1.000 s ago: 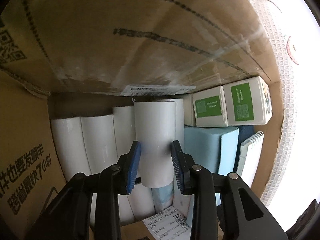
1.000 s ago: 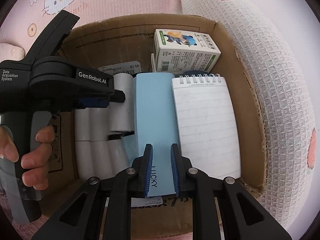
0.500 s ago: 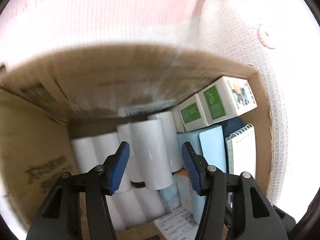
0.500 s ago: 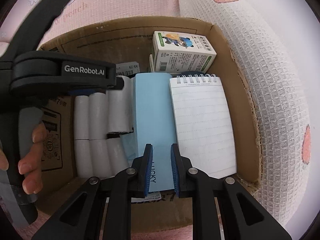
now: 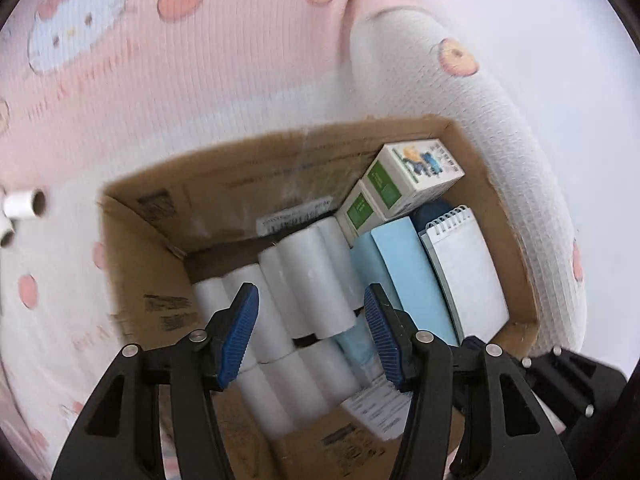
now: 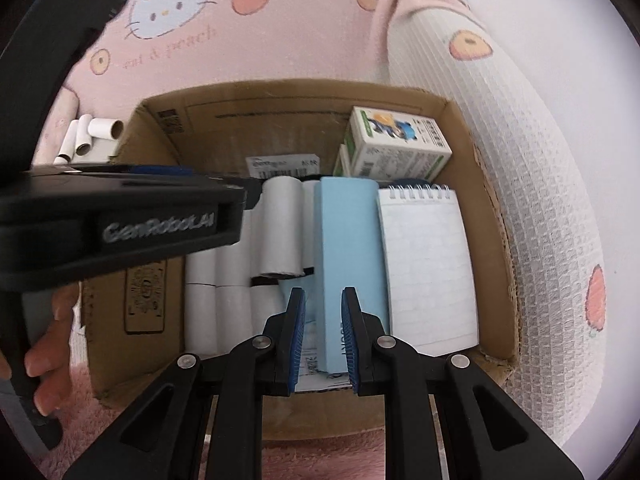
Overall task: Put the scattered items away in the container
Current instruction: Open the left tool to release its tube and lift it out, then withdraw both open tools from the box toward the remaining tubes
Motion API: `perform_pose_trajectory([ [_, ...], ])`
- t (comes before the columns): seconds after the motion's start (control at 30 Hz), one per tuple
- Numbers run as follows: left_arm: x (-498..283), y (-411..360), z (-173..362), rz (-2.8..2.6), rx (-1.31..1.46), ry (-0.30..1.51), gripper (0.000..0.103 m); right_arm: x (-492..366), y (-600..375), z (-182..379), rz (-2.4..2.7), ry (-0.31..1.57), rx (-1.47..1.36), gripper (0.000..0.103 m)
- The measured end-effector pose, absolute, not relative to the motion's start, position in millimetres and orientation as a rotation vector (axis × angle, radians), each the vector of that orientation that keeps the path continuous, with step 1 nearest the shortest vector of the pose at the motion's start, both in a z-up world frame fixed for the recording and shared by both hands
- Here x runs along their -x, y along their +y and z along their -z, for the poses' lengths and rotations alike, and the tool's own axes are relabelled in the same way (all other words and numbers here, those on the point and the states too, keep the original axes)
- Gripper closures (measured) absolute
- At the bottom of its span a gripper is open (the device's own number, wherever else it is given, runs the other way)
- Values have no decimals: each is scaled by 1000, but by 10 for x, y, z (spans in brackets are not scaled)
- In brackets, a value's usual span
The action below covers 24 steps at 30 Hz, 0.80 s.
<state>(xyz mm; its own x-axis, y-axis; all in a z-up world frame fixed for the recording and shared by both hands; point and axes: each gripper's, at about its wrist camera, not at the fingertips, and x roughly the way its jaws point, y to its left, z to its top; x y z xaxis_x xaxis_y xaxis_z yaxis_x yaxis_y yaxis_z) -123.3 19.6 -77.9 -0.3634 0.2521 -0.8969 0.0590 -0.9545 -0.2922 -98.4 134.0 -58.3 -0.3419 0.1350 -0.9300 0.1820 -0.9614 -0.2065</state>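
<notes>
An open cardboard box (image 5: 280, 140) (image 6: 280, 120) holds several white paper rolls (image 5: 312, 280) (image 6: 280, 232), a light blue box (image 5: 412, 272) (image 6: 348, 240), a spiral notepad (image 5: 468, 272) (image 6: 428, 264) and green-and-white cartons (image 5: 416, 176) (image 6: 396, 144). My left gripper (image 5: 311, 300) hangs above the rolls, its jaws opening with nothing between them. My right gripper (image 6: 323, 296) hovers shut over the near end of the blue box and holds nothing. A few loose rolls (image 5: 24, 204) (image 6: 100, 128) lie outside, left of the box.
The box sits on a pink blanket (image 5: 160, 80) with cat and peach prints. A white quilted bolster (image 5: 500, 160) runs along its right side. A person's hand (image 6: 48, 360) holds the left gripper's black housing (image 6: 120, 220), which covers the box's left part.
The left gripper let go of the white roll, opened wide and rose out of the box; the roll now lies on the others. The right gripper drew back slightly and stayed shut.
</notes>
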Motion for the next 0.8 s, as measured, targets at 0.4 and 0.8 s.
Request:
perform_pose_trajectory([
  [0.4, 880, 23, 368, -2669, 1569, -89, 40, 860, 1099, 233, 2627, 431, -1636, 88],
  [0.8, 640, 228, 298, -2622, 1551, 332, 40, 584, 1121, 41, 2803, 292, -1617, 88],
])
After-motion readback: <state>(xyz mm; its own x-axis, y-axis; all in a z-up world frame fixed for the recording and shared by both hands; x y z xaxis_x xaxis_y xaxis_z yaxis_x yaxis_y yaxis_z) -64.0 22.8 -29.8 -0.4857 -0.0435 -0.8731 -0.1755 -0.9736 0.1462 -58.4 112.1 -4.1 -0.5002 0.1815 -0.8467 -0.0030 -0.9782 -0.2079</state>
